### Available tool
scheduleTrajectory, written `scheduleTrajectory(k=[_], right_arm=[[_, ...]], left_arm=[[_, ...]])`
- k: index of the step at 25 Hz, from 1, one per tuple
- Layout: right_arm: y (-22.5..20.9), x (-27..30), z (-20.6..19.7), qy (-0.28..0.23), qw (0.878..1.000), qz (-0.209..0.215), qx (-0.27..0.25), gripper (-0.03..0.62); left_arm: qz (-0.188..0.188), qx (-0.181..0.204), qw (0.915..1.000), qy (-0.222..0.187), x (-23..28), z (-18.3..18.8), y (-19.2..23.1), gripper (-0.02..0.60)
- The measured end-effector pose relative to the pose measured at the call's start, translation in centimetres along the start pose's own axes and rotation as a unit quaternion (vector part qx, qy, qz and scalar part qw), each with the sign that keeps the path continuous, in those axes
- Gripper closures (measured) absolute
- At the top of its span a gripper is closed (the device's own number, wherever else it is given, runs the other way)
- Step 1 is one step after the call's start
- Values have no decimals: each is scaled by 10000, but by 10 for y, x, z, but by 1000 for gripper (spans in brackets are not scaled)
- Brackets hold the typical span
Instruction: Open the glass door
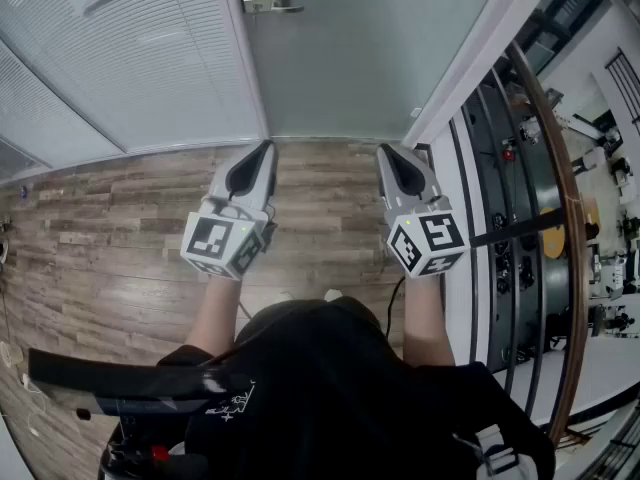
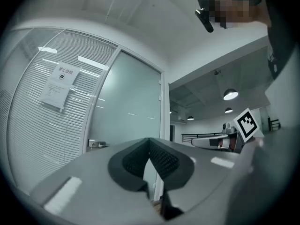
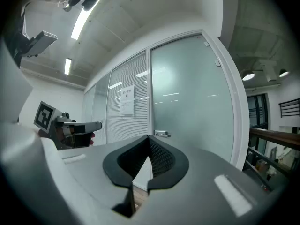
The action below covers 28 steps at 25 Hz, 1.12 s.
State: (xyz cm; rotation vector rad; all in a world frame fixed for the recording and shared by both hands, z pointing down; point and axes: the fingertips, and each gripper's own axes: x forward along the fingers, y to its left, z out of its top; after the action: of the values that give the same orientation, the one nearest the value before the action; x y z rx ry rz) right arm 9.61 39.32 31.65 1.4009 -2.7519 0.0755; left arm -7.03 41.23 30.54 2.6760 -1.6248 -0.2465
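Your left tool (image 1: 266,148) and right tool (image 1: 386,152) are both pressed together, empty. The handle (image 1: 270,5) sits top centre on the glass door (image 1: 370,48), well ahead, nearer your left.

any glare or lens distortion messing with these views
Right gripper view: ceiling-light streaks glare on the glass door, with dark fisheye corners. Left gripper view: same dark corners, and the blinds look bowed. Head view: the handrail looks bowed.

The glass door (image 1: 350,48) stands ahead, blinds (image 1: 130,58) to its left, railing (image 1: 572,228) right.
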Motion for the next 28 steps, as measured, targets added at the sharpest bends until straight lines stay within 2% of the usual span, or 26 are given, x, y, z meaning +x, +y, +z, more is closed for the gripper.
scheduleTrajectory(k=[5, 10, 17, 28], right_arm=[[-5, -3, 5, -49, 9999, -98, -91, 592], [-3, -4, 12, -101, 9999, -20, -117, 592], [-2, -7, 9, -62, 10000, 12, -51, 592], [-22, -22, -2, -1, 9999, 109, 45, 592]], left_arm=[[-112, 62, 9999, 30, 3, 1, -6, 581], [-85, 97, 9999, 25, 4, 4, -5, 581], [-32, 67, 10000, 50, 2, 2, -3, 581], [-61, 39, 9999, 87, 13, -8, -26, 581]])
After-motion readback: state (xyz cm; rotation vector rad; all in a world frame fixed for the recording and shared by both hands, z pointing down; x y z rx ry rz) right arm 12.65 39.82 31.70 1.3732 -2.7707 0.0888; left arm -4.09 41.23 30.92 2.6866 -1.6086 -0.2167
